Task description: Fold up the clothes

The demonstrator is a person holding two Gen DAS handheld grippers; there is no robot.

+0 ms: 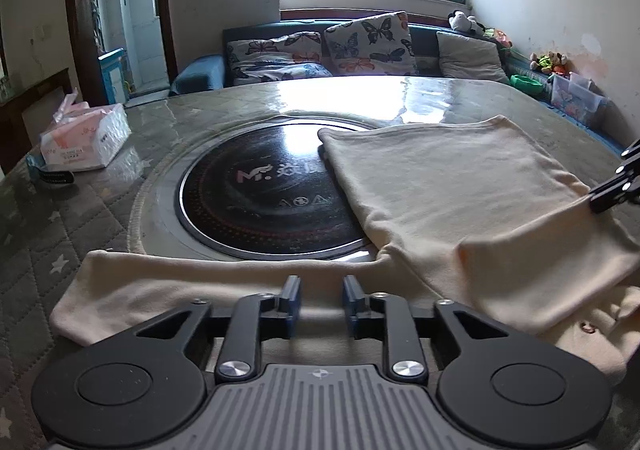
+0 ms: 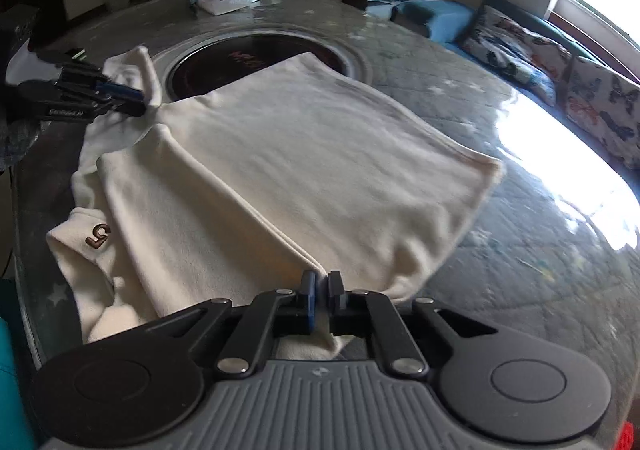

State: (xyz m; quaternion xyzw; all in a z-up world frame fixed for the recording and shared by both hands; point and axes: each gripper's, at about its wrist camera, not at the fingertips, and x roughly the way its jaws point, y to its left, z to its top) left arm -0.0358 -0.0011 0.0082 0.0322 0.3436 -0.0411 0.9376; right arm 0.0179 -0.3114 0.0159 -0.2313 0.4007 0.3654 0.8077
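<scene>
Right hand-held gripper (image 2: 321, 282) — soft cream garment (image 2: 312, 153) pinched.

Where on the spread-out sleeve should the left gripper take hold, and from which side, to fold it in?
Probably the sleeve near its free cuff end, approached from the near table edge with the left gripper. It lies flat and unpinned there, and the open jaws already straddle it, while the right gripper pinches the cream top.
</scene>
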